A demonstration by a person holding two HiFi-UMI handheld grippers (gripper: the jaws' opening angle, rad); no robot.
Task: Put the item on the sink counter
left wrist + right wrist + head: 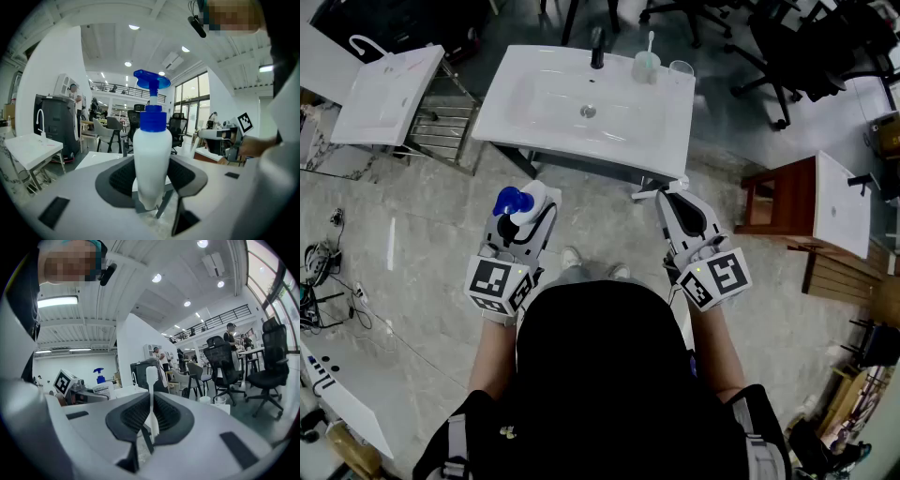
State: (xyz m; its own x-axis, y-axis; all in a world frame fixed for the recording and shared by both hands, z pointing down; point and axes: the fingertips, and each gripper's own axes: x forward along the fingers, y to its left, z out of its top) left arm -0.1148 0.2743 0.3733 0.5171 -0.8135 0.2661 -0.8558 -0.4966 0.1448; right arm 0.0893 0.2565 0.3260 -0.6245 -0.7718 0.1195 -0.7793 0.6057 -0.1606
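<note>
In the head view the white sink counter [534,122] lies just beyond both grippers. My left gripper [534,194] is shut on a white pump bottle with a blue pump head [510,201], short of the counter's front edge. In the left gripper view the bottle [152,150] stands upright, squeezed between the dark pads of my left gripper [152,180]. My right gripper [666,189] is shut on a thin white toothbrush [643,195] near the counter's front right corner. In the right gripper view the toothbrush [151,380] stands upright, clamped by my right gripper [151,420].
On the counter's back edge stand a black faucet [597,47], a cup holding a toothbrush [646,66] and a clear glass [680,67]. A second white sink [389,89] with a metal rack [441,127] is at the left. A wooden stand [787,197] is at the right, office chairs [797,56] behind.
</note>
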